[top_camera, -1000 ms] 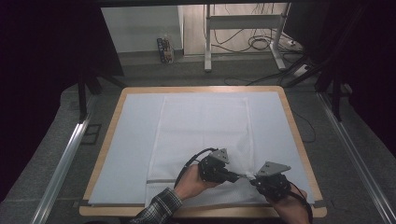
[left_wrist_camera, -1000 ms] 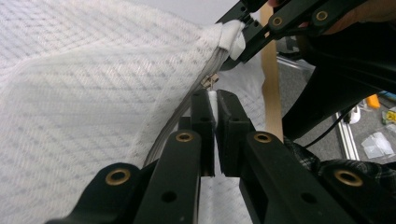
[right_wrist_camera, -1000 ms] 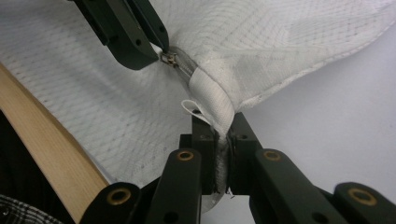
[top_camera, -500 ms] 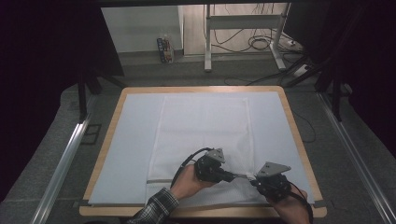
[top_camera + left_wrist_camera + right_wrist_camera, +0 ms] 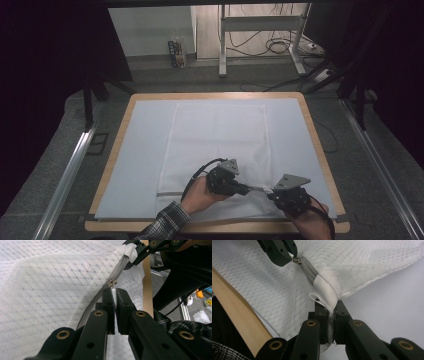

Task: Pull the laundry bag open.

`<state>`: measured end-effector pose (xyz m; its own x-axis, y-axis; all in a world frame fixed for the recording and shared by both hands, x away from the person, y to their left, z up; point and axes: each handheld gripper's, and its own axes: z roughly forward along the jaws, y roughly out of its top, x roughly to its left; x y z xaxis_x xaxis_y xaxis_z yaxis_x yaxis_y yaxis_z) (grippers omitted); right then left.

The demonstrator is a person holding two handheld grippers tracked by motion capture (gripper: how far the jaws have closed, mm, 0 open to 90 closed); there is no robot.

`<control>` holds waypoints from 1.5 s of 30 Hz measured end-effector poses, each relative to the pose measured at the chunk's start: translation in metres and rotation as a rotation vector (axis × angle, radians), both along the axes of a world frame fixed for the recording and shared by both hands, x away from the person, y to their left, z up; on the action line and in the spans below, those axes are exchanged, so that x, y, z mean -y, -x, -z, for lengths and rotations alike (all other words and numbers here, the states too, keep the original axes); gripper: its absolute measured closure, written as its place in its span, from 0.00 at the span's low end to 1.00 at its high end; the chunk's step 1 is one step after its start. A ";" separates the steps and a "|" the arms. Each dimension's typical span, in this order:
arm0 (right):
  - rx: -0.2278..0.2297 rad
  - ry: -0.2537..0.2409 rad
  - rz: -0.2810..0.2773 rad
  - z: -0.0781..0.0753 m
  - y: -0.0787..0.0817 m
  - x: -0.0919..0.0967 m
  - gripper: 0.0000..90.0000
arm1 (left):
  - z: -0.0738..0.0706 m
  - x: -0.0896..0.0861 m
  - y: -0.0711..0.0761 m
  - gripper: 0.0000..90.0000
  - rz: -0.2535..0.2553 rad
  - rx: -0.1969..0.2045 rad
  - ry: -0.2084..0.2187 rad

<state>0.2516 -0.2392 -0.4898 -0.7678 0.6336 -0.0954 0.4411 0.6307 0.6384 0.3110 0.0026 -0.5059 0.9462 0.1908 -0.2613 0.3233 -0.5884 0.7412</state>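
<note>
Nothing much has moved since a second ago: both hands sit where they were at the near edge of the tabletop (image 5: 125,131), and the mesh bag (image 5: 215,145) lies spread as before.

Left tongs (image 5: 248,189) are clenched on the pull tab of the zipper slider (image 5: 113,283); in the left gripper view a sliver of white tab shows pinched between the two black jaws, with the small metal slider just beyond their tips. From there the grey zipper (image 5: 120,267) runs on toward the right tongs (image 5: 135,252), which grip the bag's corner at the far end of it.

Right tongs (image 5: 270,192) are clenched too, on the white fabric tab (image 5: 327,291) that caps the end of the zipper (image 5: 308,268); the cloth is squeezed flat between the jaws. Just ahead of them the left tongs (image 5: 293,256) hold the slider (image 5: 297,260), so the two pairs of tongs face each other with a short stretch of zipper between them, lifted a little and taut.

Most of the white mesh bag stretches away from both tongs across the middle of the tabletop, lying flat. Its near corner is bunched up between them. A wooden rim of the tabletop (image 5: 239,310) runs just beside the right tongs, and a checked sleeve (image 5: 165,222) shows behind the left hand (image 5: 200,195).
</note>
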 end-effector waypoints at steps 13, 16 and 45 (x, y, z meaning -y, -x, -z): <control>-0.006 -0.010 0.006 0.001 0.000 0.002 0.93 | 0.004 -0.017 0.000 0.97 -0.036 0.007 -0.024; -0.006 -0.009 0.007 0.001 -0.001 0.003 0.93 | 0.005 -0.023 0.000 0.97 -0.049 0.008 -0.031; -0.009 -0.007 0.011 0.003 -0.002 0.005 0.93 | 0.014 -0.061 0.007 0.97 -0.127 -0.013 -0.040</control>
